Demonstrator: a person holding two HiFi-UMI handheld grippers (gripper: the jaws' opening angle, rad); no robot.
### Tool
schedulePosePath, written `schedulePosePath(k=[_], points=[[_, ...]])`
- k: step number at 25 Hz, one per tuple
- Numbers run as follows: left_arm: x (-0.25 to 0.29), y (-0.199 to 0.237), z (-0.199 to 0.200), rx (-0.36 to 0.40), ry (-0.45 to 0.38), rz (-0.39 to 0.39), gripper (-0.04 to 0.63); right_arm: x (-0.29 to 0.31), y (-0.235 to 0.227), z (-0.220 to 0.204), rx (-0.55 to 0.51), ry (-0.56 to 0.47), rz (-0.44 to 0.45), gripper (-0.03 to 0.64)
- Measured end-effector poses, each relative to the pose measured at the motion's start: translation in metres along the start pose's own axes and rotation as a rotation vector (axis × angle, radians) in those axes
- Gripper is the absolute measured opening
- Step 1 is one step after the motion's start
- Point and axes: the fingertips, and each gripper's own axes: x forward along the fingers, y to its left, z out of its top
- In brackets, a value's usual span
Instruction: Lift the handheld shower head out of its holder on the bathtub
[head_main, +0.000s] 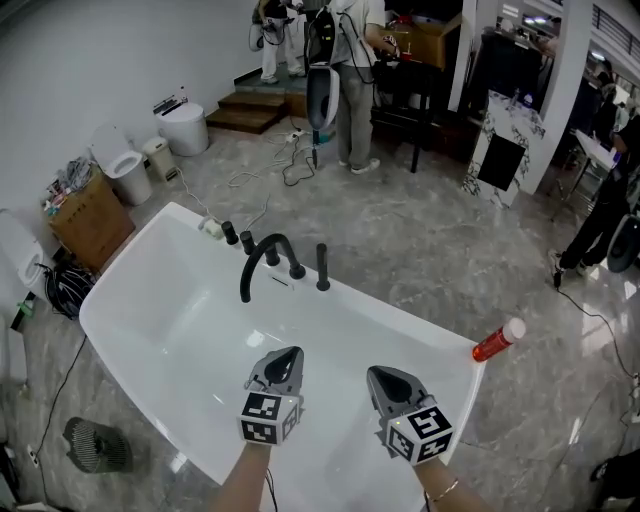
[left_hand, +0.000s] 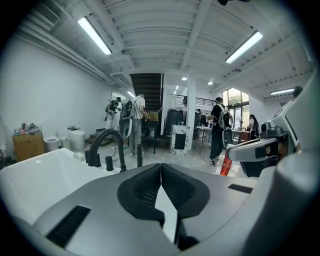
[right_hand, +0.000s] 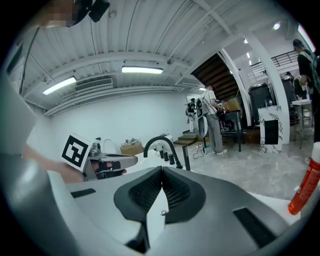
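The handheld shower head (head_main: 322, 267) is a slim black wand that stands upright in its holder on the far rim of the white bathtub (head_main: 140, 290), just right of the curved black faucet (head_main: 268, 260). Both grippers hover over the tub's near side and point toward the fittings, well short of them. My left gripper (head_main: 290, 353) is shut and empty; my right gripper (head_main: 376, 373) is shut and empty too. In the left gripper view the wand (left_hand: 140, 155) rises beyond the shut gripper (left_hand: 161, 166). In the right gripper view the wand (right_hand: 186, 160) stands past the shut gripper (right_hand: 161, 170).
Two black knobs (head_main: 238, 238) sit left of the faucet. A red bottle (head_main: 497, 340) lies on the tub's right rim. Toilets (head_main: 125, 165), a cardboard box (head_main: 90, 218) and cables lie on the floor to the left. People (head_main: 352, 80) stand at the back.
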Motion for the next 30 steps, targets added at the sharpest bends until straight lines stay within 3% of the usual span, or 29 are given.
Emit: schedulePosePath(k=[5, 12, 19, 30], points=[[0.074, 0.023, -0.012, -0.014, 0.009, 0.008, 0.021, 0.055, -0.047, -0.015, 0.010, 0.011, -0.003, 0.006], [0.169, 0.052, -0.022, -0.102, 0.004, 0.006, 0.031, 0.115, -0.108, -0.034, 0.029, 0.018, -0.020, 0.006], [0.249, 0.087, -0.059, -0.099, 0.049, 0.035, 0.127, 0.172, -0.142, -0.077, 0.041, 0.043, -0.026, 0.006], [0.360, 0.122, -0.116, -0.093, 0.096, 0.073, 0.177, 0.243, -0.197, -0.129, 0.036, 0.059, -0.017, 0.006]])
